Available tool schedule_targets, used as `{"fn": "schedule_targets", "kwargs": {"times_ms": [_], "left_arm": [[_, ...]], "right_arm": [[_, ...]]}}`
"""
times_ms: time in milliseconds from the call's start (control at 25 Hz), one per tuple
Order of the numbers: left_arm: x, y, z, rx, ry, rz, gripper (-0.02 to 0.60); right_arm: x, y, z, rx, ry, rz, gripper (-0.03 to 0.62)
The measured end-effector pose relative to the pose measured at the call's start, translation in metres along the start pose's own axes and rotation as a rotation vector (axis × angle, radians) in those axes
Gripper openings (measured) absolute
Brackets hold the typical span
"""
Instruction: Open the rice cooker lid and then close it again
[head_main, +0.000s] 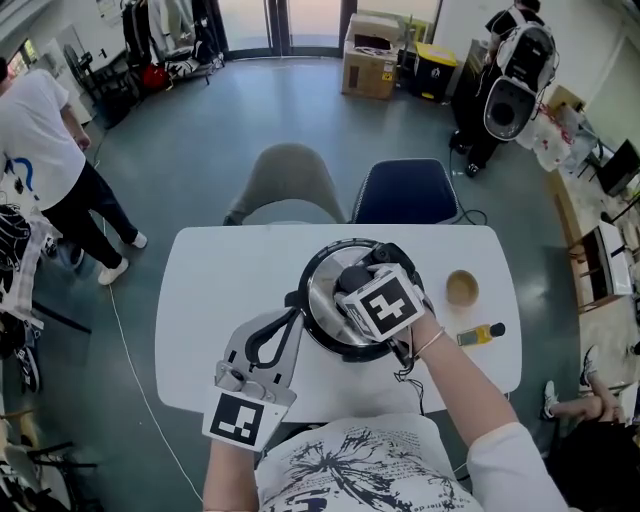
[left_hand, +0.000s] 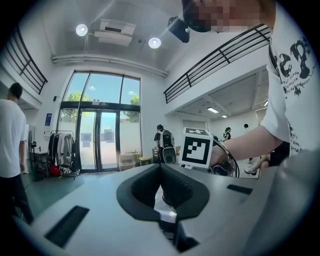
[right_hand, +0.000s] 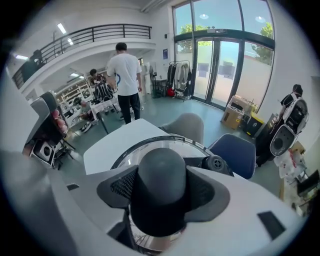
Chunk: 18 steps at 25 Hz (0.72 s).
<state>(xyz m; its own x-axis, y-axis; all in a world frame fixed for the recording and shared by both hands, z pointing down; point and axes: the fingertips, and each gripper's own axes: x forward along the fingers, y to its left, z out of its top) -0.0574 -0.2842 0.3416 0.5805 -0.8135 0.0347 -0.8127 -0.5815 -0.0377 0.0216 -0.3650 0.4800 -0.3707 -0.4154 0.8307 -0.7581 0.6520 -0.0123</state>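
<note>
A black rice cooker (head_main: 318, 343) stands in the middle of the white table (head_main: 215, 285), its glass lid (head_main: 322, 292) lying closed on top. My right gripper (head_main: 358, 281) points steeply down onto the lid, and the marker cube covers most of it in the head view. In the right gripper view my gripper (right_hand: 162, 196) has both pads pressed against the sides of the round black lid knob (right_hand: 162, 177). My left gripper (head_main: 295, 312) lies level on the table, its tips at the cooker's left side. The left gripper (left_hand: 161, 172) has its pads together, with nothing seen held.
A small wooden bowl (head_main: 461, 288) and a yellow bottle (head_main: 480, 334) lie on the table right of the cooker. A grey chair (head_main: 288, 185) and a blue chair (head_main: 405, 192) stand at the far edge. A person (head_main: 40, 150) stands at the far left.
</note>
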Motion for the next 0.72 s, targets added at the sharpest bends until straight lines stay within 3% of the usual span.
{"fn": "schedule_targets", "kwargs": {"times_ms": [720], "left_arm": [[-0.023,-0.007,0.002,0.016,-0.024,-0.011,0.013]], "right_arm": [[-0.023,0.003,0.01,0.069,-0.084,0.004,0.293]]}}
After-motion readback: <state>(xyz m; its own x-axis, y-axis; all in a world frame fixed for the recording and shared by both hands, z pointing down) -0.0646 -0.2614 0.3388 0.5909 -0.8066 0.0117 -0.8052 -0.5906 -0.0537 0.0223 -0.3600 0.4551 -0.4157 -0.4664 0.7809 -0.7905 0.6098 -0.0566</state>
